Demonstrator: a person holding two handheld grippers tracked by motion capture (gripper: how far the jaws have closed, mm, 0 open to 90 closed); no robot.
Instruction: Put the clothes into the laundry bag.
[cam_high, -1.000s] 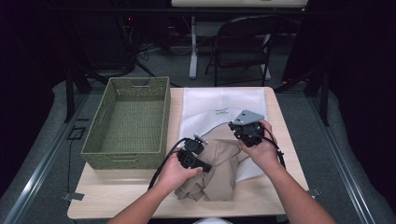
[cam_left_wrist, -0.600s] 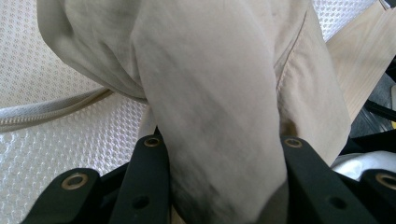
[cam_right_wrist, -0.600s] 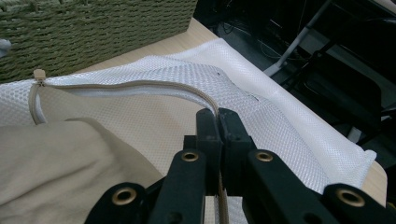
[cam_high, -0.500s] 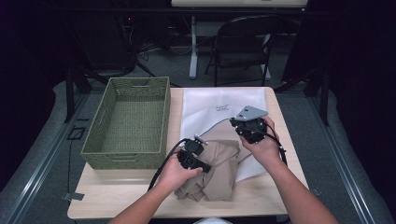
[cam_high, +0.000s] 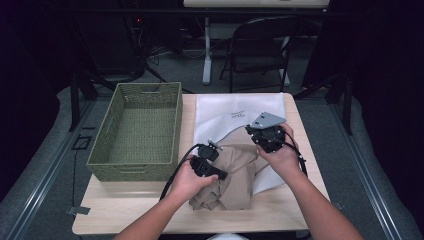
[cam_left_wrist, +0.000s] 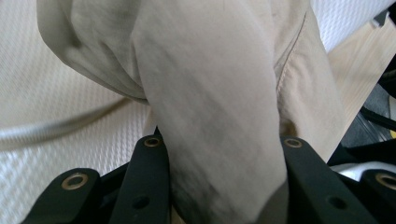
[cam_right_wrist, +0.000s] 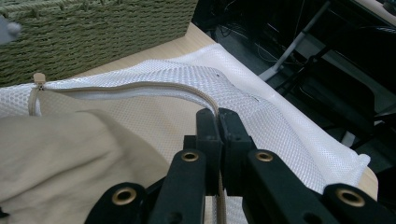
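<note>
Almost nothing differs from the earlier high views. The right gripper (cam_high: 266, 136), pinched on the zipper edge of the white mesh laundry bag (cam_high: 235, 112), sits a touch further toward the table's right edge than it did a second ago. The khaki garment (cam_high: 235, 175) in the left gripper (cam_high: 206, 162) shows slightly altered folds.

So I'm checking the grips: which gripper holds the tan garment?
The left gripper, clamped on the tan garment; the right gripper pinches the white mesh bag's zipper edge.
</note>
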